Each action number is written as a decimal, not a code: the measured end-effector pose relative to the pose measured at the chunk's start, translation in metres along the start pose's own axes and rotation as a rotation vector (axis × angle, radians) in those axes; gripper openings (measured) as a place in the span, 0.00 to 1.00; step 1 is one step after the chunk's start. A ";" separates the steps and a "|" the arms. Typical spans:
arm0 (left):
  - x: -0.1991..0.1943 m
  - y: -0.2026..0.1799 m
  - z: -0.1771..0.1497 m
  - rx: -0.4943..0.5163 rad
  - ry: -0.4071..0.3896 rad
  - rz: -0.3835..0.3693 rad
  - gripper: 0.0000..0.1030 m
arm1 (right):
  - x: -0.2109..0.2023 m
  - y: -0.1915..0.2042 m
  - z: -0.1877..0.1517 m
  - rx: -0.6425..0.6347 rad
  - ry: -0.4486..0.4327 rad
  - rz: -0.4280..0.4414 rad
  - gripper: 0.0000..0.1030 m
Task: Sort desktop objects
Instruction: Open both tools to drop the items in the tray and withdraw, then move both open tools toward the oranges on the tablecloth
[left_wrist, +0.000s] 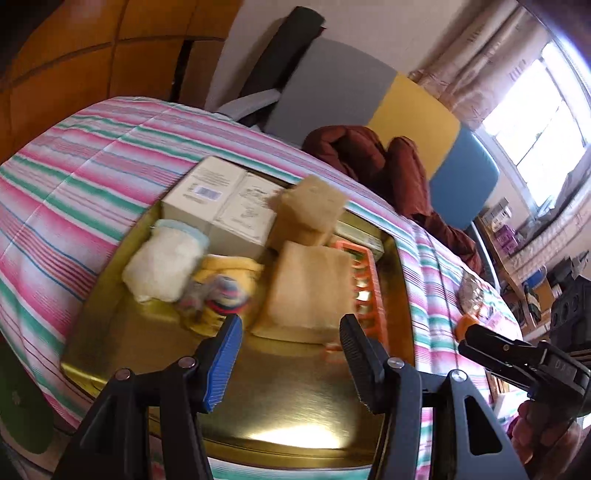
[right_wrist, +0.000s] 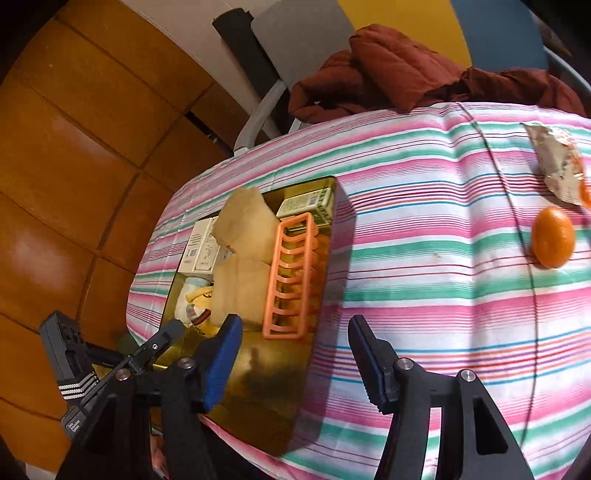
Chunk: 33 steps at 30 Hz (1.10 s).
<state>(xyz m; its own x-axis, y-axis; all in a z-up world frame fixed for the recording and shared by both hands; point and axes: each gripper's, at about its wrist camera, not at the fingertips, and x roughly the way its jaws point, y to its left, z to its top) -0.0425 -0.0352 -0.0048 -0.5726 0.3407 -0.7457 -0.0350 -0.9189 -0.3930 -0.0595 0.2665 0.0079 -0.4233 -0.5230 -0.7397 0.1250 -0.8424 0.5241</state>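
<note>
While the gold tray (left_wrist: 303, 410) already holds the white boxes (left_wrist: 218, 206), tan sponges (left_wrist: 306, 288), orange rack (right_wrist: 291, 273) and soft toys, both sets of jaws stand half open and empty, and the orange fruit (right_wrist: 553, 236) and wrapper (right_wrist: 557, 166) at two o'clock on the table (right_wrist: 424, 280) seemingly remain unsorted.

Pink, green and white striped cloth (right_wrist: 424, 258) covers the table. A dark red padded jacket (right_wrist: 399, 70) lies heaped at its far edge. Beyond: grey, yellow and blue panels (left_wrist: 413, 110), orange-brown tiled floor (right_wrist: 74, 147), curtained bright window (left_wrist: 532, 103).
</note>
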 end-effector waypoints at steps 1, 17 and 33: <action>-0.001 -0.007 -0.002 0.013 0.004 -0.009 0.54 | -0.004 -0.004 -0.001 -0.001 -0.003 -0.003 0.59; 0.026 -0.141 -0.049 0.324 0.129 -0.103 0.55 | -0.084 -0.142 -0.010 0.127 -0.077 -0.205 0.59; 0.072 -0.216 -0.088 0.515 0.312 -0.130 0.56 | -0.108 -0.245 0.050 0.126 -0.088 -0.441 0.58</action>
<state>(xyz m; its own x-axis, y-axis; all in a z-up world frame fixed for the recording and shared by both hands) -0.0043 0.2058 -0.0211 -0.2732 0.4271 -0.8619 -0.5246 -0.8172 -0.2387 -0.0889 0.5357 -0.0194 -0.4864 -0.1013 -0.8679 -0.1919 -0.9566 0.2192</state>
